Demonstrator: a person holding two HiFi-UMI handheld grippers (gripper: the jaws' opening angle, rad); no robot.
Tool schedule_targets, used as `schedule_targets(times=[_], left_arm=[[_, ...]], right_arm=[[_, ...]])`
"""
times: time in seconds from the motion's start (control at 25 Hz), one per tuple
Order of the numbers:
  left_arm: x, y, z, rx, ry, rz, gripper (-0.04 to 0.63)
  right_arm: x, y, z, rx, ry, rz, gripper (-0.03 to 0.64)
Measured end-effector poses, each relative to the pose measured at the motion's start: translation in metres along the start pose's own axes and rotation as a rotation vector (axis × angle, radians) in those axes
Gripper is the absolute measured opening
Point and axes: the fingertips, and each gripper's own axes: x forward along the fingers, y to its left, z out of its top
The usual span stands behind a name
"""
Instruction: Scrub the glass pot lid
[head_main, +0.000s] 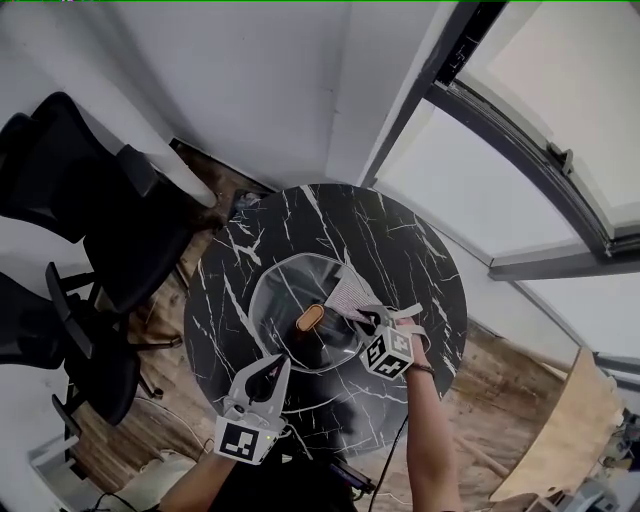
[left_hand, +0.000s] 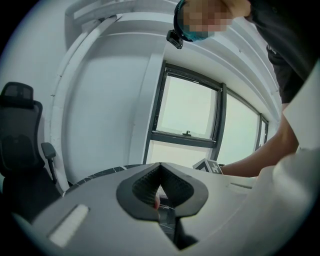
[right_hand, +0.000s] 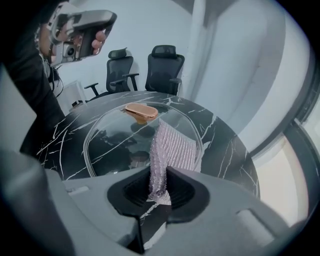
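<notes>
The glass pot lid (head_main: 290, 290) lies flat in the middle of a round black marble table (head_main: 420, 250), its copper-coloured knob (head_main: 309, 319) pointing up. My right gripper (head_main: 372, 318) is shut on a pale ribbed cloth (head_main: 350, 296) that drapes onto the lid's right side. In the right gripper view the cloth (right_hand: 172, 147) runs from the jaws (right_hand: 159, 185) across the lid (right_hand: 115, 135) beside the knob (right_hand: 141, 111). My left gripper (head_main: 268, 368) hovers over the lid's near edge, raised off the table, shut with nothing held (left_hand: 161, 192).
Two black office chairs (head_main: 90, 200) stand left of the table, also seen past the table (right_hand: 164, 65). A window with a dark frame (head_main: 520, 140) runs along the right. A wooden board (head_main: 560, 430) leans at the lower right. A white wall stands behind the table.
</notes>
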Motion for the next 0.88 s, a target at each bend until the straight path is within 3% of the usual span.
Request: schedule_targets(times=[0.52, 0.88], left_arm=[[-0.03, -0.009, 0.008, -0.011, -0.052, 0.034, 0.003], [-0.047, -0.013, 0.013, 0.051, -0.05, 0.033, 0.003]], right_arm=[[-0.007, 0.037, 0.001, 0.057, 0.001, -0.039, 0.072], [-0.005, 0.062, 0.007, 0.16, -0.015, -0.088, 0.072]])
